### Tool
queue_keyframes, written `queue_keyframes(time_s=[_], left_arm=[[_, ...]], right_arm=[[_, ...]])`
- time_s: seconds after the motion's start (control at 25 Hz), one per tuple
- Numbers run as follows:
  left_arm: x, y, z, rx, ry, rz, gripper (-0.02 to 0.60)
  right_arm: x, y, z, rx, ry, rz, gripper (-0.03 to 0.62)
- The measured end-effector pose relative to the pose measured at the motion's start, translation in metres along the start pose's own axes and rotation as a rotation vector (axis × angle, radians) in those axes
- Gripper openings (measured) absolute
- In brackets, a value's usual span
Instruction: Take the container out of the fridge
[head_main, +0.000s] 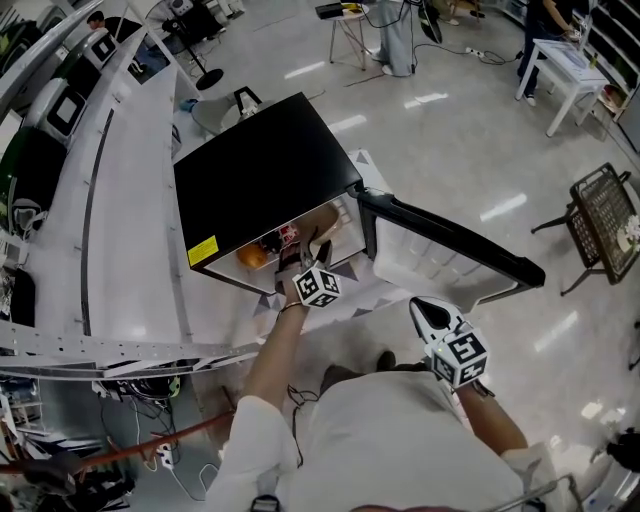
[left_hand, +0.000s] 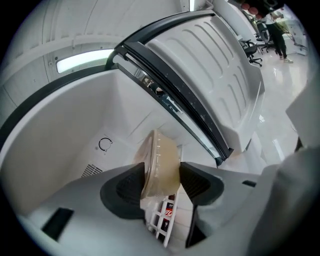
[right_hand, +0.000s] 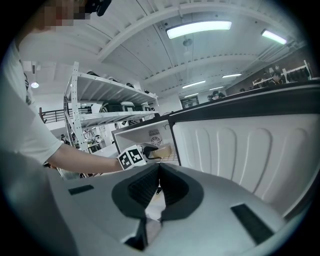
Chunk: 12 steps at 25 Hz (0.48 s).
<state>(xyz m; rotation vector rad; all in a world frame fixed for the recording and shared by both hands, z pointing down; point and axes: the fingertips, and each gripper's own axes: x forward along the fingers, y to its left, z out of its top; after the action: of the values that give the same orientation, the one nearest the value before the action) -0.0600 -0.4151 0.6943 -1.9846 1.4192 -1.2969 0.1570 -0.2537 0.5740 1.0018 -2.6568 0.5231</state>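
Left gripper (left_hand: 161, 176): fingers clamped on the tan container (left_hand: 160, 150) inside the fridge (head_main: 262, 172).
Right gripper (right_hand: 158, 186): fingers together, nothing between them.

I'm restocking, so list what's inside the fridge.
A tan container, gripped by the left gripper, is over a wire shelf; an orange thing shows further left. The fridge's black top hides the rest.

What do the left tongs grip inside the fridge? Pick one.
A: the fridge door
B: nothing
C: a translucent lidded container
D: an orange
C: in the left gripper view the left tongs have a pad on each side of the translucent lidded container inside the fridge.
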Motion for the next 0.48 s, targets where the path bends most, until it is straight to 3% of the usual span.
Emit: queue_keyframes(time_s=[0.48], left_arm=[[-0.058, 0.014, 0.010, -0.125, -0.092, 0.046, 0.222]], right_arm=[[0.017, 0.024, -0.001, -0.021, 0.018, 0.075, 0.006]])
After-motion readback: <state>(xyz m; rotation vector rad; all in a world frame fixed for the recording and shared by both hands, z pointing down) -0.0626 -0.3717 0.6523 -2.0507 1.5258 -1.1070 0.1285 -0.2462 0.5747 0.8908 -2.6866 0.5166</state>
